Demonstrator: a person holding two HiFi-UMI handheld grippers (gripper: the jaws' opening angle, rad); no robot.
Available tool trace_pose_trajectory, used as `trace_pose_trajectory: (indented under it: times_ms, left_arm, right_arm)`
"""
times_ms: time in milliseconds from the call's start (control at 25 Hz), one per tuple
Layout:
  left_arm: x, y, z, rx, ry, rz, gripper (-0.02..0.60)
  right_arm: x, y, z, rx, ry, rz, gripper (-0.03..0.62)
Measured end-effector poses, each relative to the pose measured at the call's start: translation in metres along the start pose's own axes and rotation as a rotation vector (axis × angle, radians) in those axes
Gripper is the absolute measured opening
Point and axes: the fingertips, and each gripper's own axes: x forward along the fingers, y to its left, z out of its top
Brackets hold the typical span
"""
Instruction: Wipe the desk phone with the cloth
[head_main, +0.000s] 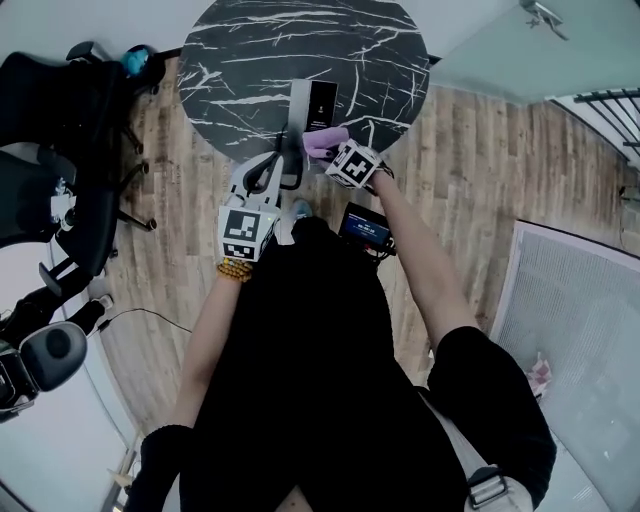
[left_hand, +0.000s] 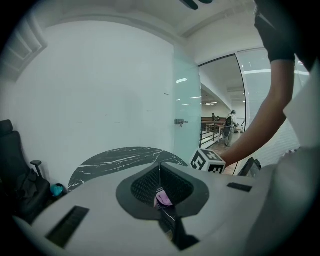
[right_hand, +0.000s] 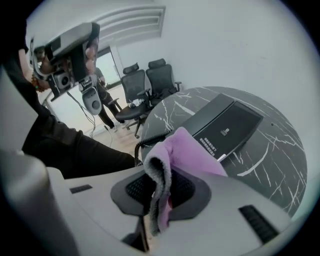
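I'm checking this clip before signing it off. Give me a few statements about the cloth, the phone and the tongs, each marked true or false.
1. The right tongs are clamped on the cloth. True.
2. The phone lies on a white square table. False: the table is round and dark with white veins.
3. The left tongs stand wide open. False: they are closed, with nothing clamped between them.
4. Office chairs stand beyond the table. True.
5. The cloth is spread flat over the phone. False: it hangs bunched from the right tongs.
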Motion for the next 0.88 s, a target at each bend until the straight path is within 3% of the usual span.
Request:
trace_pose_trajectory:
  times_ms: [160,320,520,720,880]
  left_arm:
    - [-0.006,0.005,0.018,0.027,-0.020,0.006,0.018]
    - [-0.006,0.009,0.048,0.074,-0.070,-0.007,0.018]
    - [-0.005,0.005,0.113,0.136,-0.208,-0.015,0.018]
    - [-0.037,-0.007,0.156,0.165,-0.322,0.010,0.018]
    - [-0.070,-0.017,0.159,0.151,-0.395,0.021,0.018]
  right_arm:
    - [-0.040,-0.003,0.020,0.030,-0.085,0.001,0.069]
    - [-0.097,-0.013,0.053,0.004,-0.199,-0.101,0.069]
    - [-0.196,-0.013,0.113,0.005,-0.454,-0.333,0.069]
    - [-0.291,0.031,0.161,0.054,-0.789,-0.608,0.069]
    - [-0.311,0.090,0.166,0.082,-0.882,-0.737,0.067]
